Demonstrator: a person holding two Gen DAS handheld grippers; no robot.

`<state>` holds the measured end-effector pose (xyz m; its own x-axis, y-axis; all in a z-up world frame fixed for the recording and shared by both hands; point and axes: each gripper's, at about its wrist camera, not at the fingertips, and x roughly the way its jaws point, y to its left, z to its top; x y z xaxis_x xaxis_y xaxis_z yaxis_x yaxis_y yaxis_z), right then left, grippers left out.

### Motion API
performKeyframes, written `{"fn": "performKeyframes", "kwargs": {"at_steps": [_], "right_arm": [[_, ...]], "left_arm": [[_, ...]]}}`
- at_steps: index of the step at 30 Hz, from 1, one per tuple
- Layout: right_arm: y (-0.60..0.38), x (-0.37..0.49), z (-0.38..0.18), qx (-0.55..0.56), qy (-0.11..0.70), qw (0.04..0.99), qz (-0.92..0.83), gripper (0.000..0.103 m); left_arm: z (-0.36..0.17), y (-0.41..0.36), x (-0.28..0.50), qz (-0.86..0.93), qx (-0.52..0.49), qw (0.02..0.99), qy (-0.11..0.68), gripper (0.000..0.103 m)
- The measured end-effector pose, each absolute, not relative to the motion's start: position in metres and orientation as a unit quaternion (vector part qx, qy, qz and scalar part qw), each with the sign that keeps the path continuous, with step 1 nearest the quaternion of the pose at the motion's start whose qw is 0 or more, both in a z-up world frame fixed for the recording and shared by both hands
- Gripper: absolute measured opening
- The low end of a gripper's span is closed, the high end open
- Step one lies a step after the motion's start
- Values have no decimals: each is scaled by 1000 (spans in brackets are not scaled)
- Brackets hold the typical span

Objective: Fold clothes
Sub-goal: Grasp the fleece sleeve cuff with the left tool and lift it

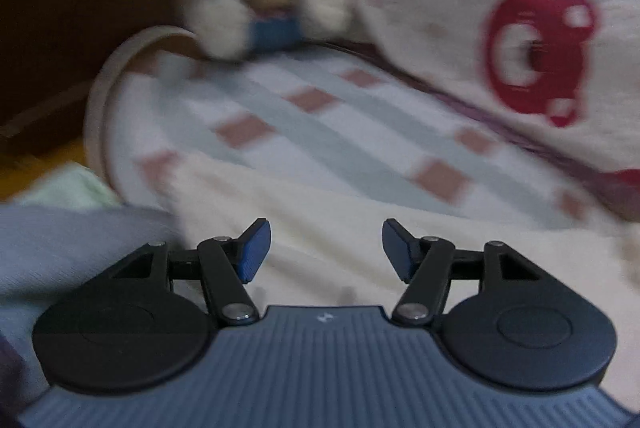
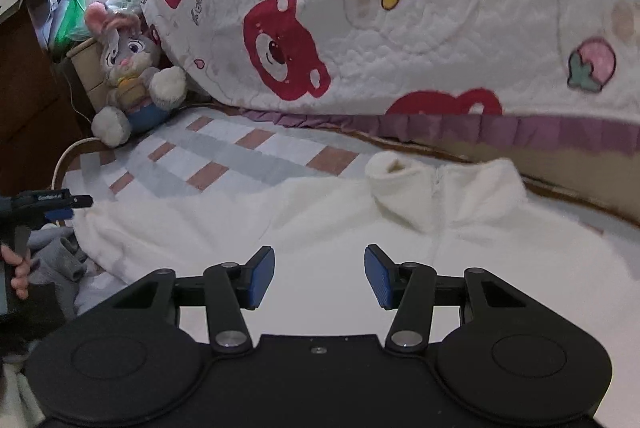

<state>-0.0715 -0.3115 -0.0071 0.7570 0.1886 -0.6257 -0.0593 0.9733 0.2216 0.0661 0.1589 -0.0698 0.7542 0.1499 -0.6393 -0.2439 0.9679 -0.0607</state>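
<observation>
A white fleece jacket (image 2: 320, 220) lies spread flat, front up, collar standing.

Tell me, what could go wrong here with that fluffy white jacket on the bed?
Both the left gripper and right gripper are open and empty over the white fleece jacket, so a shallow pinch may slip off the thick pile. The grey garment lies against the jacket's edge and could get dragged along. The left view is blurred, so aim may be off.
</observation>
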Motion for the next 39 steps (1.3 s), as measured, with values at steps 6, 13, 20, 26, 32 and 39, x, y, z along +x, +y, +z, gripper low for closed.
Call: {"fn": "performKeyframes", "kwargs": {"at_steps": [6,13,20,26,32,39], "right_arm": [[-307,-60,-36,56,385,920,54,55],[-301,-52,-53,18,397,912,103,55],[-301,-48,-74,-1,423,897,129,20],[-313,-42,-83,-32,436,892,119,18],[-331,-26,-89,-67,441,891,87,21],[-345,13,-79,-97,440,891,51,35]], "left_arm": [[-85,179,122,142,-26,919,367,64],[-117,237,126,173,-71,895,404,69],[-145,261,138,160,-166,887,401,83],[-145,262,135,159,-156,896,385,10],[-91,233,108,179,-131,930,293,9],[-61,161,84,75,-131,953,264,9]]}}
